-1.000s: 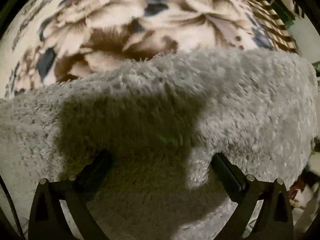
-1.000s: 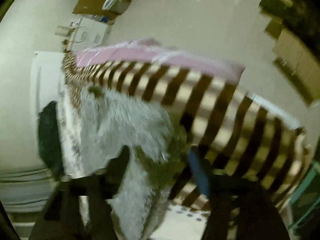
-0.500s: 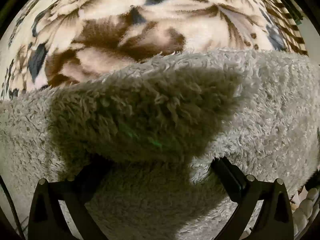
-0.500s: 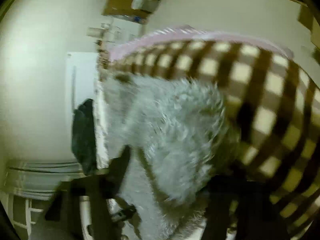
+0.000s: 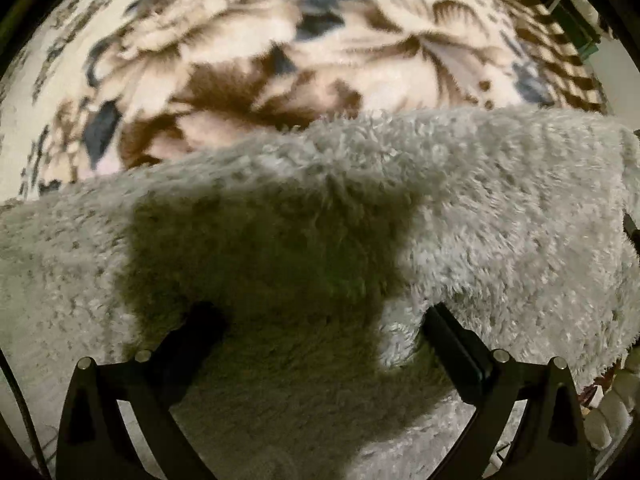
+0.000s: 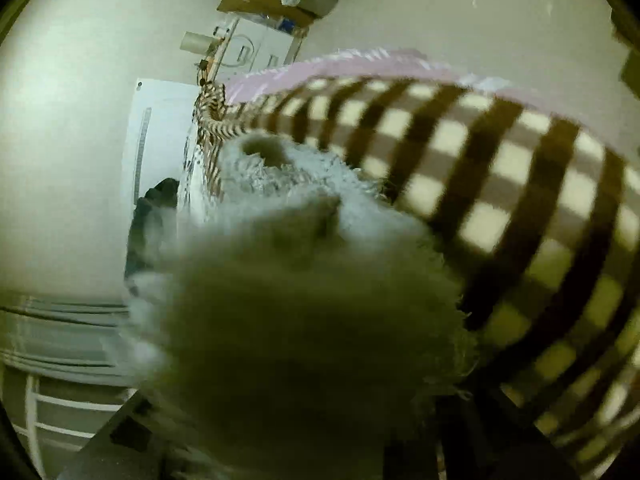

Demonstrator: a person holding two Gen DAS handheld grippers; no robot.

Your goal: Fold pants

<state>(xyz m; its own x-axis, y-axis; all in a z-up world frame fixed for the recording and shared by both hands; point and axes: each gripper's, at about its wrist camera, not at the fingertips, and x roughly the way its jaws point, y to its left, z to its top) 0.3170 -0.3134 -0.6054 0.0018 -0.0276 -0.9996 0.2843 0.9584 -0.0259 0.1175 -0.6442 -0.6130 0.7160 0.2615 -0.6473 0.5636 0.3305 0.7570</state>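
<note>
The pants are fluffy grey fleece (image 5: pixel 460 208), lying across a floral blanket. In the left wrist view my left gripper (image 5: pixel 320 320) stands open, its two black fingers spread wide and pressed into the fleece, with a dark shadowed fold between them. In the right wrist view a thick blurred bunch of the same grey pants (image 6: pixel 304 300) fills the middle and hides my right gripper's fingertips. Only the finger bases show at the bottom. Whether the right jaws clamp the fabric cannot be made out.
A cream, brown and blue floral blanket (image 5: pixel 280 60) covers the bed, with a brown-and-cream checked border (image 6: pixel 500 184) and a pink edge (image 6: pixel 340 64). Beyond are a pale wall, cardboard boxes (image 6: pixel 276 4) and a dark garment (image 6: pixel 156 200).
The right gripper has moved closer into the pants, so the fleece now fills its view and hides the fingers. In the left view the fleece fold shifted slightly and the fingers stayed spread.
</note>
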